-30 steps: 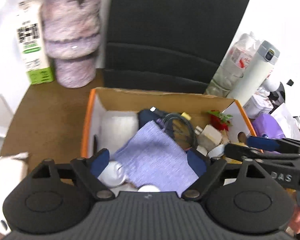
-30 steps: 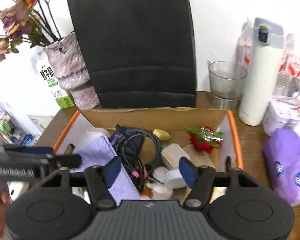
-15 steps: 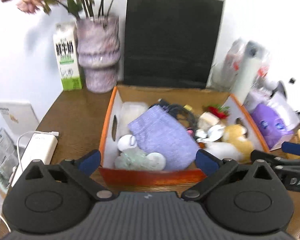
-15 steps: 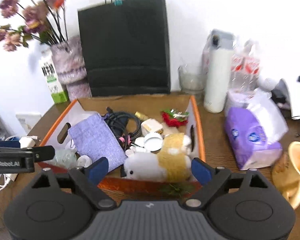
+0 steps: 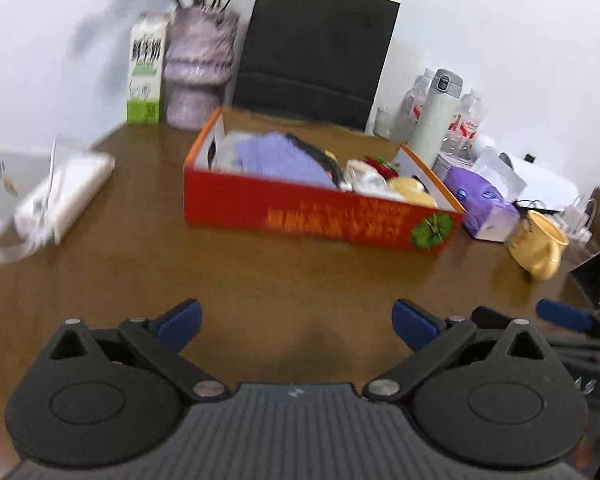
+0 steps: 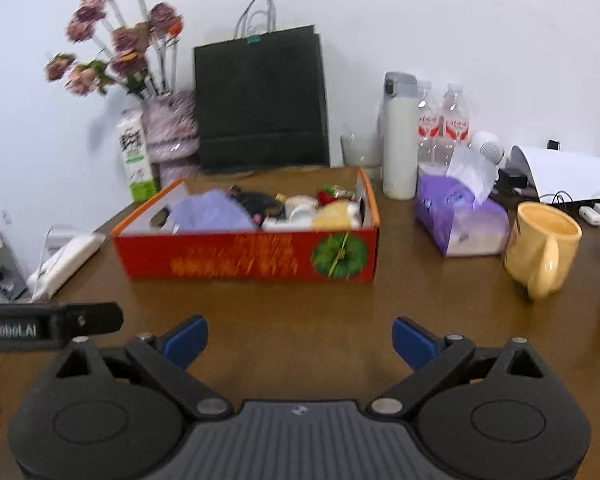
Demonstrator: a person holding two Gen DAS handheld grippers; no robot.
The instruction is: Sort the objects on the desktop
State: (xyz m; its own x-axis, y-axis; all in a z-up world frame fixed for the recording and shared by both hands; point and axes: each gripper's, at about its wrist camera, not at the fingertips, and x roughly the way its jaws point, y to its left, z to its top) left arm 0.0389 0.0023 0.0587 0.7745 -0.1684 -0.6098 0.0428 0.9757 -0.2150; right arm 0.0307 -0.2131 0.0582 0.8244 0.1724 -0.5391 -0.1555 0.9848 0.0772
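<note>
Bright even light, motion blur, fisheye edges.

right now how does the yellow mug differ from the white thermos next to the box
The yellow mug is squat and wide, the white thermos tall and slim. The mug is open-topped with a side handle; the thermos is capped with a grey lid and shows no handle. The mug stands nearer the cameras, beyond the purple tissue pack; the thermos stands further back, just past the red box. Both stand upright on the wooden table.

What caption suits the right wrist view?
Open right gripper hovers empty over brown wooden table, facing red cardboard box filled with sorted clutter.
</note>
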